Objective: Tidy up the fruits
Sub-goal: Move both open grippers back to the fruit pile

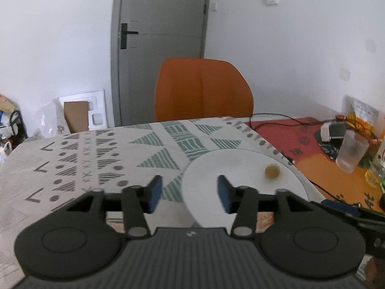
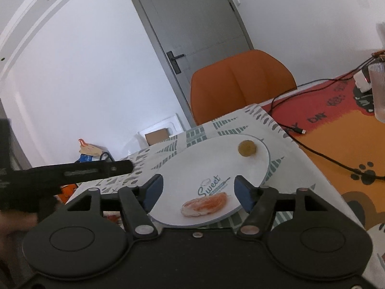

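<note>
**Fruit on the plate, both grippers released**

Fruit lies in two places on the white plate (image 2: 259,168). A peeled orange piece (image 2: 204,203) rests at the plate's near edge, directly ahead of the right gripper (image 2: 198,190) and just beyond the gap between its jaws, slightly toward the right-hand jaw. Its long axis runs nearly crosswise to the fingers, tilted up toward the right. A small round brownish fruit (image 2: 246,147) sits at the plate's far rim, further ahead and to the right, well apart from the orange piece.

The right gripper stands released: its blue pads flank the plate's near edge without pressing on anything. The left gripper (image 1: 190,192) is likewise released and holds nothing; from its camera the plate (image 1: 216,166) lies ahead and to the right, the round fruit (image 1: 272,170) beyond its right-hand jaw. The orange piece does not show in that view.

By this layout the right gripper is the nearer to the orange piece, and its jaws already straddle the short axis. Apart from the two fruits, the plate holds nothing else visible. A ribbed glass (image 1: 351,153) stands far right on the orange mat (image 1: 320,171), seemingly empty.
</note>
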Motion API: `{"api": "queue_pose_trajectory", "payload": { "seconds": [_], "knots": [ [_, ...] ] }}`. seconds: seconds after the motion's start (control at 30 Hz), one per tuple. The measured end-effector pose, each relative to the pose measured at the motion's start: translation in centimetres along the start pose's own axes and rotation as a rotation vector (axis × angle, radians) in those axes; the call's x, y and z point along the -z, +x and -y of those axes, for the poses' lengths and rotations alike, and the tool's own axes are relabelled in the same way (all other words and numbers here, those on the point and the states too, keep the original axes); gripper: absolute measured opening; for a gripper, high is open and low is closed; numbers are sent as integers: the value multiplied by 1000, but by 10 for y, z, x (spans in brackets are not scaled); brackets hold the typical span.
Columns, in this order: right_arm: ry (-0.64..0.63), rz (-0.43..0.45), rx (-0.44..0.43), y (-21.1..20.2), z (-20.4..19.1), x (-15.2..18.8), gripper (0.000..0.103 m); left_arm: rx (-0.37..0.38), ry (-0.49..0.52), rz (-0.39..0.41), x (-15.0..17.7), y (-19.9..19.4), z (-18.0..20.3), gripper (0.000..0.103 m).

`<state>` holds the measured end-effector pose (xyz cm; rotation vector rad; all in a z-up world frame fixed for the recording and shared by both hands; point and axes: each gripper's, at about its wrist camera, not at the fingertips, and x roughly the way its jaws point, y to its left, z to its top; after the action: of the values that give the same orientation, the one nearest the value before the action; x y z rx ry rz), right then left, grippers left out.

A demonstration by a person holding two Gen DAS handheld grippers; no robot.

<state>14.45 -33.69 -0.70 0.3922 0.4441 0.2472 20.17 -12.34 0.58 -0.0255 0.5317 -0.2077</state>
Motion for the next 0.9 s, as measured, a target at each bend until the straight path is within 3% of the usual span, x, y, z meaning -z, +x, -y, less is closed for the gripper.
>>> {"api": "queue_pose_trajectory", "payload": {
  "seconds": [0.3,0.53,0.9],
  "knots": [
    [-4,-7,-18,4,-8,4,75,-68,-42,32,4,-34,-36,76],
    [-30,-15,-44,4,-25,9,80,-110,-59,50,10,-59,-56,82],
    [-86,-29,-70,7,-53,21,96,-130,-81,39,26,-74,-78,88]
  ]
}}
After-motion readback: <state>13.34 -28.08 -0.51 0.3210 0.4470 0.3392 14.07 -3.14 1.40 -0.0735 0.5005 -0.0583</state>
